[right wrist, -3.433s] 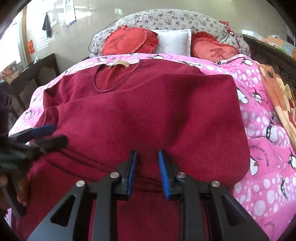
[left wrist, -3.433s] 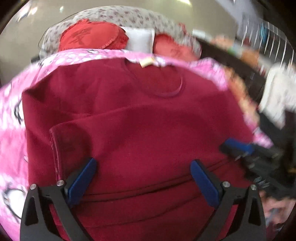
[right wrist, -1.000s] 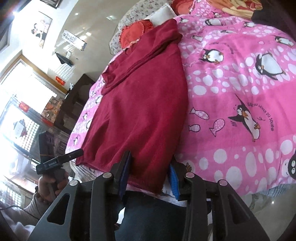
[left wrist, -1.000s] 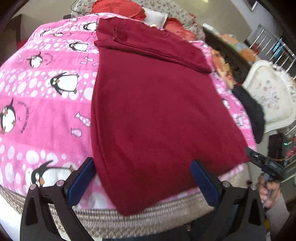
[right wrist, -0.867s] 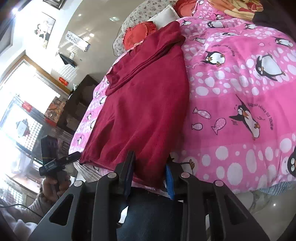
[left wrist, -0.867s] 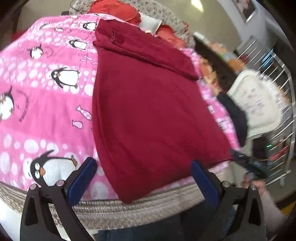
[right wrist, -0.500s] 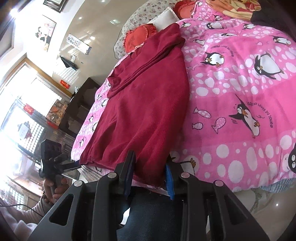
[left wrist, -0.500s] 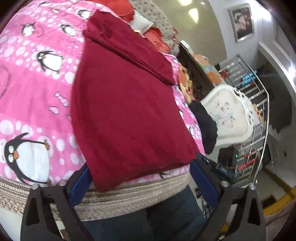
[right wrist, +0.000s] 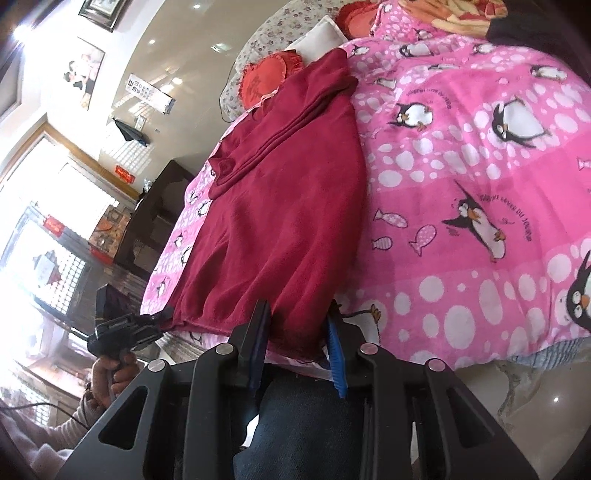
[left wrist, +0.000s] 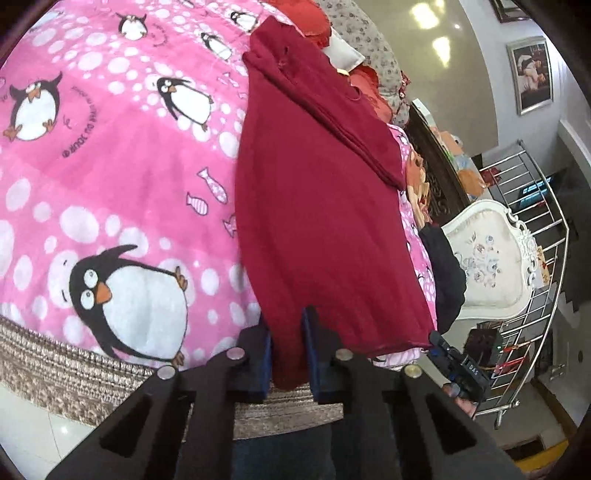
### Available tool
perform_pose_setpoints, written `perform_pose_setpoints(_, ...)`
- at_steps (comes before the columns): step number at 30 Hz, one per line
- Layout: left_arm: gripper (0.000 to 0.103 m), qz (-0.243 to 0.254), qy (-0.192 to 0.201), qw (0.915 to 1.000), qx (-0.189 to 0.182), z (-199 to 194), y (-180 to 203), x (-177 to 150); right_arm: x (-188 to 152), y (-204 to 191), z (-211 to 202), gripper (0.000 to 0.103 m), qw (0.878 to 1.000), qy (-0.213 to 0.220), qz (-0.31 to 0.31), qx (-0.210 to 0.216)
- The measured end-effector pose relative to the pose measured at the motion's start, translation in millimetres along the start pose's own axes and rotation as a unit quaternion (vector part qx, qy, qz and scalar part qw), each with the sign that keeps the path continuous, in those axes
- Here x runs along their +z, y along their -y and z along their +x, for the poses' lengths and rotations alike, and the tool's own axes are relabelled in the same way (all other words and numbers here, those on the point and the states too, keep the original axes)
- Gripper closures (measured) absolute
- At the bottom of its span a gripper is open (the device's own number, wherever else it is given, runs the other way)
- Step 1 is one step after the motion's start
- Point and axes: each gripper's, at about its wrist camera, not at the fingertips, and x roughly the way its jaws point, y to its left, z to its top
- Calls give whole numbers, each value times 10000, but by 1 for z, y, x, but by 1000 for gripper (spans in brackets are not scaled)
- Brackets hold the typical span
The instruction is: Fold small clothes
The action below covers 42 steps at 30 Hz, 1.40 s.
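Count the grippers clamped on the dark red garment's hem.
2. The left gripper is shut on the near-left hem corner of the dark red garment; the right gripper is shut on the near-right corner. None appear hidden.

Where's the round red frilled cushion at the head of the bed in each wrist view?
Left wrist: round red frilled cushion at the top centre edge, mostly cut off, above the dark red knit top.
Right wrist: cushion upper centre-left, whole, just beyond the top's far end.
Shared landmark: white square pillow beside the cushion.
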Motion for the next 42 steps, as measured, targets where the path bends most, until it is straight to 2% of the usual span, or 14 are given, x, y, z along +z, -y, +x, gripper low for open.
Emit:
perform_pose_setpoints(4, 95, 365, 95, 9988, 320, -2, 15, -2, 0, -14, -11, 103, 9986, 47, -421, -306)
perform_pose_setpoints(8, 96, 647, 329, 9960, 514, -7, 29, 1, 7, -33, -12, 103, 9917, 12, -1039, -763)
perform_pose_setpoints(11, 96, 774, 630, 9940, 446, -16, 39, 15, 21, -42, -10, 103, 9887, 76, -1229, -853)
perform_pose_setpoints(15, 96, 699, 1087, 9910, 360, -20, 42, 45, 51, -53, -2, 103, 9816, 274, -1514, -1135)
perform_pose_setpoints(19, 96, 567, 1214, 9900, 451, -1, 42, 84, 87, -64, 21, 103, 9713, 508, -1821, -1447)
perform_pose_setpoints(23, 96, 661, 1374, 9861, 656, 22, 49, 142, 132, -67, 62, 103, 9595, 643, -1989, -1891)
perform_pose_setpoints(26, 96, 706, 1592, 9809, 866, 36, 58, 202, 179, -70, 97, 103, 9495, 832, -2136, -2145)
perform_pose_setpoints(28, 96, 781, 1729, 9770, 972, 42, 64, 238, 209, -72, 111, 103, 9484, 975, -2091, -2175)
perform_pose_setpoints(32, 96, 691, 1814, 9749, 1092, 58, 68, 304, 270, -81, 136, 103, 9487, 1176, -1995, -2151)
perform_pose_setpoints(35, 95, 829, 1711, 9724, 1355, 75, 68, 338, 302, -83, 155, 103, 9504, 1139, -1930, -2155)
perform_pose_setpoints(38, 91, 960, 1467, 9718, 1575, 98, 65, 356, 320, -79, 171, 103, 9489, 1080, -1882, -2291)
perform_pose_setpoints(41, 88, 963, 1286, 9727, 1675, 113, 59, 358, 333, -68, 180, 103, 9615, 991, -1625, -1980)
perform_pose_setpoints(42, 84, 974, 1300, 9728, 1651, 114, 59, 358, 334, -67, 179, 103, 9628, 1032, -1554, -1954)
